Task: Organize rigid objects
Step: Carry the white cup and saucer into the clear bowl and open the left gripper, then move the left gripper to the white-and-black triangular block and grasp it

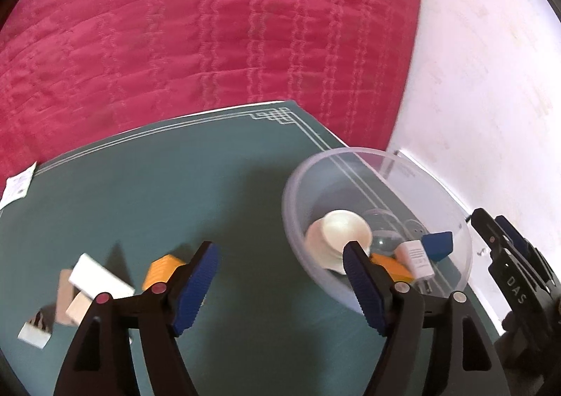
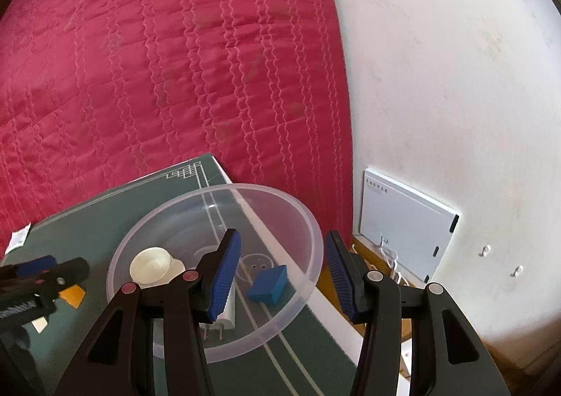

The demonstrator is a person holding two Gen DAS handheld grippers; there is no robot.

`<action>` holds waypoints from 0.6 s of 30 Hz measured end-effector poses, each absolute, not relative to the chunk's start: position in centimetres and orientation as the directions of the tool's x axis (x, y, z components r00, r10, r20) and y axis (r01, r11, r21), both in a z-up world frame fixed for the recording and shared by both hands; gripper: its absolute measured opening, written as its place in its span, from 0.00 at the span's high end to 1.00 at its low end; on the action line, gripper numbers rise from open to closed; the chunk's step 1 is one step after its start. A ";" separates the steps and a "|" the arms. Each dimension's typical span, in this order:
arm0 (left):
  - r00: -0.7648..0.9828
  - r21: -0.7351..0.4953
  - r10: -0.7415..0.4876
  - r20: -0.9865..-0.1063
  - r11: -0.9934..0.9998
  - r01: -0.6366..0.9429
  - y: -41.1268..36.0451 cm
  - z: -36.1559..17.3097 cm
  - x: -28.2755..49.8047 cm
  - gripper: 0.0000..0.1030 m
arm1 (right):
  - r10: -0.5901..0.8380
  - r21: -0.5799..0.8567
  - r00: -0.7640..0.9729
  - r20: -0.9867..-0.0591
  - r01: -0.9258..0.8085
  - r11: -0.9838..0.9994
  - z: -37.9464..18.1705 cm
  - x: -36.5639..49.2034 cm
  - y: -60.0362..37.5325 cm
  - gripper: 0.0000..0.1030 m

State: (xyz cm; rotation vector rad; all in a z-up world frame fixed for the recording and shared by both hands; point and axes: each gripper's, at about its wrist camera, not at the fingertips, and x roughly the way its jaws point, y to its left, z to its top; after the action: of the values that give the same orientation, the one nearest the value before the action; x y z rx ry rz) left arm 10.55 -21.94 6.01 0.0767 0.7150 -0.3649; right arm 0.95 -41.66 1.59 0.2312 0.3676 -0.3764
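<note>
The left gripper [image 1: 280, 276] has its jaws wide apart and nothing sits between them; only bare green mat [image 1: 157, 192] shows in the gap. Just outside its left finger, touching the pad in the picture, lies an orange block [image 1: 162, 269]. Whether it really touches, I cannot tell. Its long axis seems to run obliquely away from the finger, toward the far right. Further to the left of the same finger is a loose pile: a white block [image 1: 100, 279] lying across pale wooden pieces [image 1: 72, 304], its long axis going from far-left to near-right.

To the right of the right finger stands the clear bowl [image 1: 298, 220], and inside it are a cream cup-like piece [image 1: 342, 231], a white charger [image 1: 417, 257], a blue block [image 1: 438, 244] and another orange piece [image 1: 392, 266].

The right gripper [image 2: 282, 276] is also open and empty. It hovers over the near right part of the bowl, with its left finger above the charger and its right finger outside the rim.

In my judgement the left gripper is the nearer one to the loose pieces, so the next pick belongs to it: it should shift to the left and turn so the jaws cross the short side of the orange block.
</note>
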 end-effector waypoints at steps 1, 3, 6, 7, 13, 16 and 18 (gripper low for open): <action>0.702 -0.053 -0.293 -0.649 0.938 0.342 -21.5 6.0 10.3 0.24 | -0.312 0.146 0.869 -0.383 0.391 0.909 1.7 1.0 -41.5 0.50; 0.711 -0.043 -0.279 -0.646 0.943 0.330 -20.8 6.0 9.9 0.24 | -0.313 0.140 0.876 -0.367 0.384 0.912 1.7 0.9 -41.3 0.50; 0.720 -0.039 -0.257 -0.644 0.952 0.304 -19.5 6.2 9.5 0.23 | -0.312 0.131 0.878 -0.362 0.380 0.916 1.6 1.0 -41.1 0.49; 0.721 -0.046 -0.256 -0.644 0.954 0.297 -19.1 6.2 9.5 0.22 | -0.313 0.131 0.878 -0.361 0.380 0.916 1.6 1.0 -41.1 0.48; 0.744 -0.064 -0.212 -0.634 0.973 0.222 -15.9 6.7 9.6 0.22 | -0.323 0.121 0.876 -0.358 0.386 0.914 1.6 1.1 -40.9 0.46; 0.754 -0.076 -0.195 -0.627 0.979 0.189 -14.4 7.0 9.5 0.22 | -0.332 0.101 0.875 -0.351 0.388 0.916 1.6 1.2 -40.6 0.46; 0.761 -0.082 -0.184 -0.622 0.982 0.170 -13.3 7.1 9.4 0.22 | -0.340 0.084 0.873 -0.350 0.390 0.917 1.6 1.3 -40.4 0.46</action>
State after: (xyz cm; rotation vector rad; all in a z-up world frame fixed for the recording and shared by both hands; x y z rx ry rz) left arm 9.39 -13.27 7.15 -0.0212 0.6796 -0.1927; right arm 1.29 -40.39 1.60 0.1542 0.3364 -0.3830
